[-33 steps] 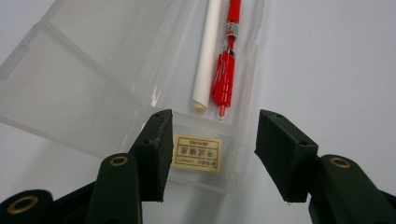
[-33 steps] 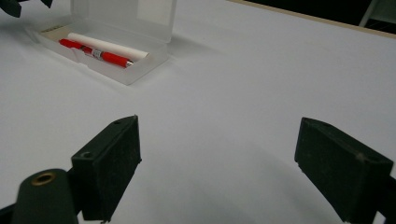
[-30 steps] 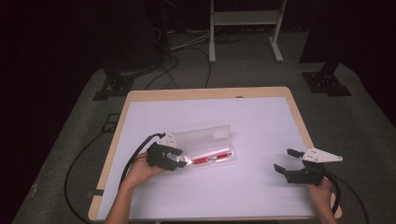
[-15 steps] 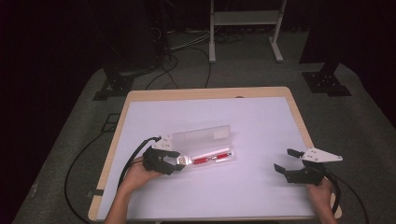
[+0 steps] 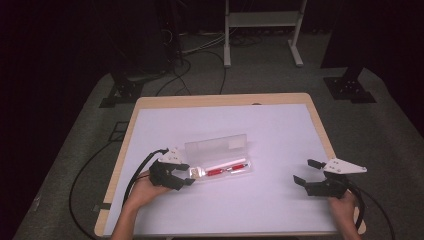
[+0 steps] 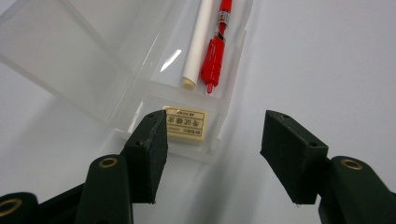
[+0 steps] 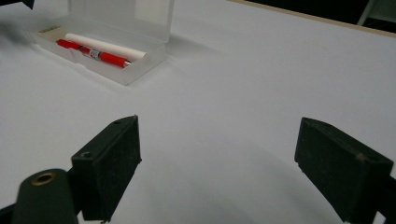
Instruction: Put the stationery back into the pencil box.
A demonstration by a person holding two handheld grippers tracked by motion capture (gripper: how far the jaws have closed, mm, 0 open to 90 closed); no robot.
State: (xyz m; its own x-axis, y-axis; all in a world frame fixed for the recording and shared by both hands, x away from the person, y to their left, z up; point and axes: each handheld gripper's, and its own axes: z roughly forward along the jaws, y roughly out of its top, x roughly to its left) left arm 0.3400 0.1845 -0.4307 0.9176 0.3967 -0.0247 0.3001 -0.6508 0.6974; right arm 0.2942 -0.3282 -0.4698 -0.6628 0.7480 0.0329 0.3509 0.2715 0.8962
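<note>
A clear plastic pencil case (image 5: 220, 162) lies open just left of the middle of the high view, on the white table (image 5: 280, 125), its lid standing up along the far side. Inside lie a red pen (image 6: 215, 51) and a white stick (image 6: 198, 42) side by side, with a small eraser (image 6: 186, 126) in the end compartment nearest the left gripper (image 5: 186, 176). That gripper sits at the case's left end, its jaws released and just now widening, one pad at the case's corner and nothing pinched between them (it looks as though the eraser has been set down there, which would explain the hand resting so close). The right gripper (image 5: 305, 172) waits at the lower right of the high view, jaws spread wide over bare table, well apart from the case; in its own view the case shows at the upper left. I judge it is parked there to leave the working hand room. Open table surrounds the case on all sides, and the table's wooden edge lies far from it, so the left gripper can back away toward the bottom of the frame without knocking the lid
</note>
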